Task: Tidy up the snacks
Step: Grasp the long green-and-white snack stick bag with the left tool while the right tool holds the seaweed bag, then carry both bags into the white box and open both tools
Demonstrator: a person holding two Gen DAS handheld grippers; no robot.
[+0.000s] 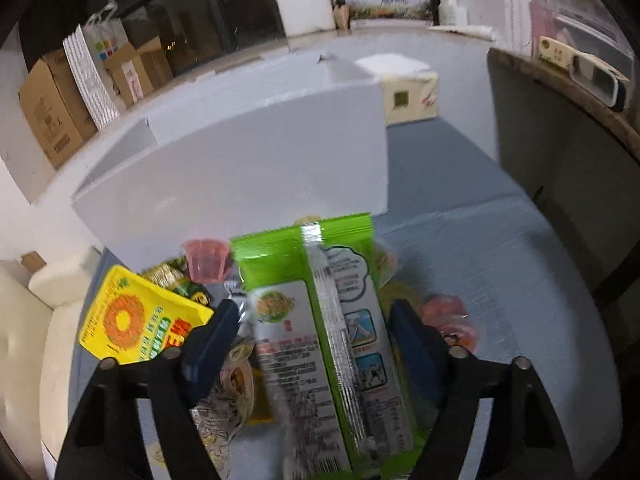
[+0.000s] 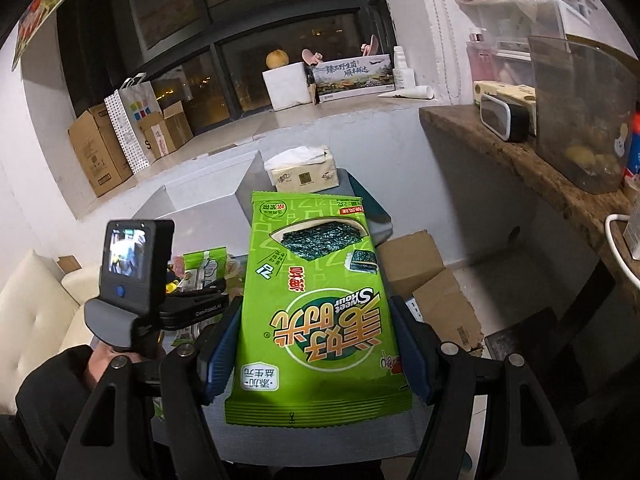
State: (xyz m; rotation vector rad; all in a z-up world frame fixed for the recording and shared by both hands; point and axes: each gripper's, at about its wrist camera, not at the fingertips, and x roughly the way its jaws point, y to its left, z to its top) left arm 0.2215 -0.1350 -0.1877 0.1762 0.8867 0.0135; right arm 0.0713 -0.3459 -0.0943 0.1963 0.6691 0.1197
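Right fingers (image 2: 316, 344) clamped on seaweed packet (image 2: 316, 300); left fingers (image 1: 320, 336) apart around green packet (image 1: 332, 340), white box (image 1: 240, 168) beyond.

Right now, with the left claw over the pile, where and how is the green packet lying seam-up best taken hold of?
Across its two long side edges, coming down from above. The green packet lies flat, back seam up, lengthwise between the left claw fingers, which are open either side of it. It looks thin and flat, so pinching its width seems surest; the yellow box sits clear to one side.
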